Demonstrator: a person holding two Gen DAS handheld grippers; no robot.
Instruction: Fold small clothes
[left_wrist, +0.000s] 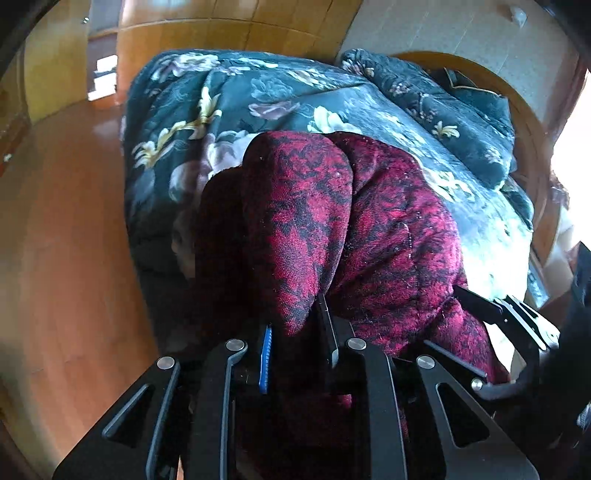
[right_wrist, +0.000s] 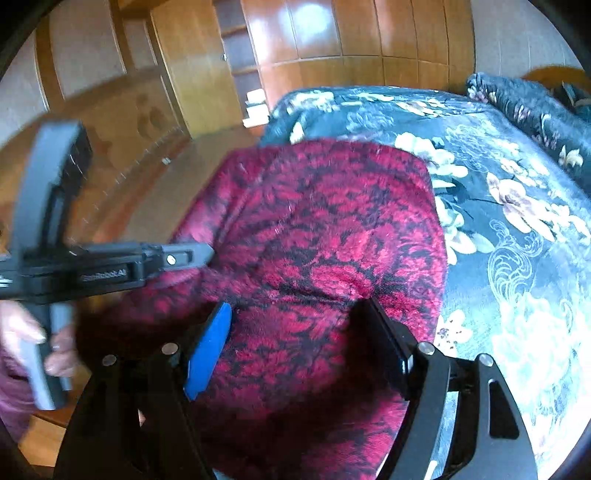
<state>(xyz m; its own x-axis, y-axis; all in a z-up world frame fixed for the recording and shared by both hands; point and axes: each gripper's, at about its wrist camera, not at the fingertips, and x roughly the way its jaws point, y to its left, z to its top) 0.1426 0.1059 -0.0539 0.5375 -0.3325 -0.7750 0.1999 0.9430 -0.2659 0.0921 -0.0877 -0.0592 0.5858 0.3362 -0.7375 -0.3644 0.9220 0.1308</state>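
The left gripper (left_wrist: 295, 332) is seen with its jaws drawn narrow, and a raised fold of the red-and-black garment (left_wrist: 369, 229) is pinched between them, the cloth bulging up and forward from the grip like a hood. In the right wrist view the same tool is seen from the side as a grey-black bar, its tip (right_wrist: 201, 254) touching the garment's left edge, with a hand (right_wrist: 55, 347) wrapped round its handle at the far left. The right gripper (right_wrist: 299, 343) is held with its jaws spread wide, a blue pad (right_wrist: 208, 350) on one finger and a dark pad (right_wrist: 388, 350) on the other; the garment (right_wrist: 325, 236) lies between and below them, but the pads are not pressed against it, so nothing is gripped on that side. From the left wrist view that right gripper (left_wrist: 509, 310) is caught at the right edge, just beside the cloth. The garment is spread near the edge of a bed, on a dark floral bedspread (left_wrist: 236, 103), also plain in the right view (right_wrist: 517, 206). A bundled quilt of matching print (left_wrist: 454, 122) is piled at the far end. Beyond the bed, a wooden floor (left_wrist: 62, 221) and wooden wardrobe panels (right_wrist: 332, 33) are seen.
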